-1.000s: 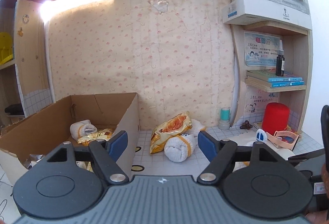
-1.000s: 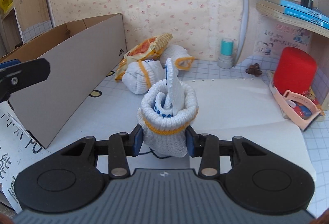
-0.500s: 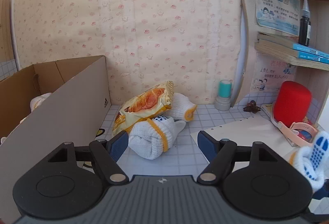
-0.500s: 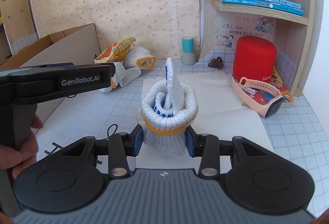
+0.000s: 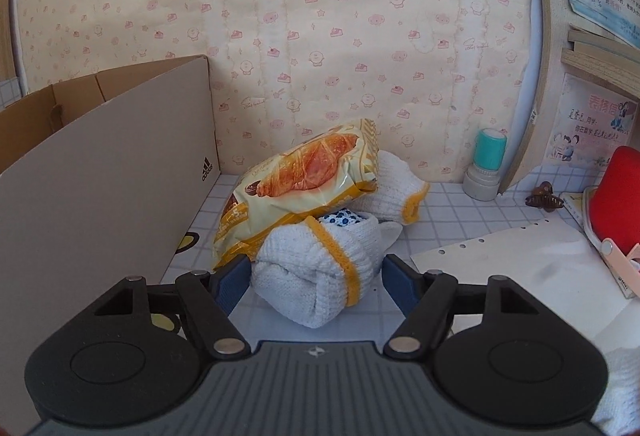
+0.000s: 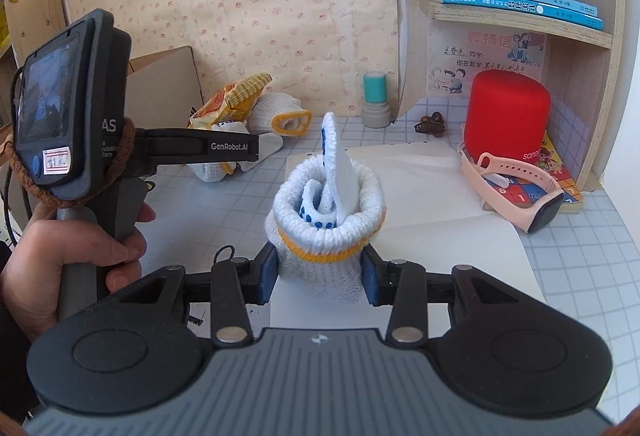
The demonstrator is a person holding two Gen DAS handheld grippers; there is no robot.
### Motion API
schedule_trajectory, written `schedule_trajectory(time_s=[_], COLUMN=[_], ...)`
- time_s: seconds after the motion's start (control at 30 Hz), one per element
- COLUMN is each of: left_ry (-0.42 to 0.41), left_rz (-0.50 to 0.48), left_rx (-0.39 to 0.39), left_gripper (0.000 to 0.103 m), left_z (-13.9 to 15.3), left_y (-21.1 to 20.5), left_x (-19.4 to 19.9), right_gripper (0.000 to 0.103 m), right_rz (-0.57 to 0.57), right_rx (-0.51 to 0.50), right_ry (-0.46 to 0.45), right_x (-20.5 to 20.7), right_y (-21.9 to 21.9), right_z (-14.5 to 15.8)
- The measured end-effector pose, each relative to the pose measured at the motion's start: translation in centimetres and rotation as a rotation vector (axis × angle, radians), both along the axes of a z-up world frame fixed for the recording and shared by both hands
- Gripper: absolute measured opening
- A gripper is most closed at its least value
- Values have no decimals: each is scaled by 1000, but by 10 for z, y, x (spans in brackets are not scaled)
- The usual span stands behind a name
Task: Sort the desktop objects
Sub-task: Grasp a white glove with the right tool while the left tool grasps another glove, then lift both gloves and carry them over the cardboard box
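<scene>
The checked worktop (image 5: 460, 220) runs back to a papered wall; at the left stands the cardboard box (image 5: 100, 171), its long side turned to the camera; a sheet of punched white paper (image 6: 420, 179) lies on the right half of the worktop; a red cylinder (image 6: 506, 115) stands at the far right by the shelf unit, a pink wristband (image 6: 516, 183) on a booklet just in front of it. Beside the box's far end a croissant packet (image 5: 308, 179) leans over two rolled gloves; the near glove roll (image 5: 320, 268) lies between the jaws of the left gripper (image 5: 316, 280), which have just been closing yet are spread, the right pad apart from the knit; the far glove roll (image 5: 396, 187) lies behind the packet. The right gripper (image 6: 320, 272) pinches a third glove roll (image 6: 326, 211) upright, cuff up, over the paper. A hand (image 6: 60, 252) holds the left gripper's handle; a teal-capped stamp (image 5: 486, 167) stands at the wall; a brown hair clip (image 5: 542, 195) lies near it.
</scene>
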State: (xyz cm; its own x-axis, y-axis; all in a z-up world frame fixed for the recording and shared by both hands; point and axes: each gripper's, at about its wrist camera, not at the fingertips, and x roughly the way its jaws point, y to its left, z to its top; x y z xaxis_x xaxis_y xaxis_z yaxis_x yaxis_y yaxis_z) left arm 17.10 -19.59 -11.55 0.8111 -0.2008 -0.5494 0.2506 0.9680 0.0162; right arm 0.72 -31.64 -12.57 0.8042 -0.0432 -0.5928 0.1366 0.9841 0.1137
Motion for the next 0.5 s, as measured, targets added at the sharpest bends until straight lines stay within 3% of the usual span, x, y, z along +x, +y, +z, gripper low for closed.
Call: schedule_trajectory(time_s=[0.2, 0.5], left_ry=[-26, -48], left_rz=[-28, -73], left_rx=[-24, -12], left_gripper=[53, 52], left_z=[2, 8], left_y=[6, 18], left_x=[-6, -44], right_gripper=[41, 42], right_rz=[-1, 4], right_rx=[-7, -6], right_ry=[8, 4], right_x=[1, -1], right_y=[2, 6], right_z=[0, 2])
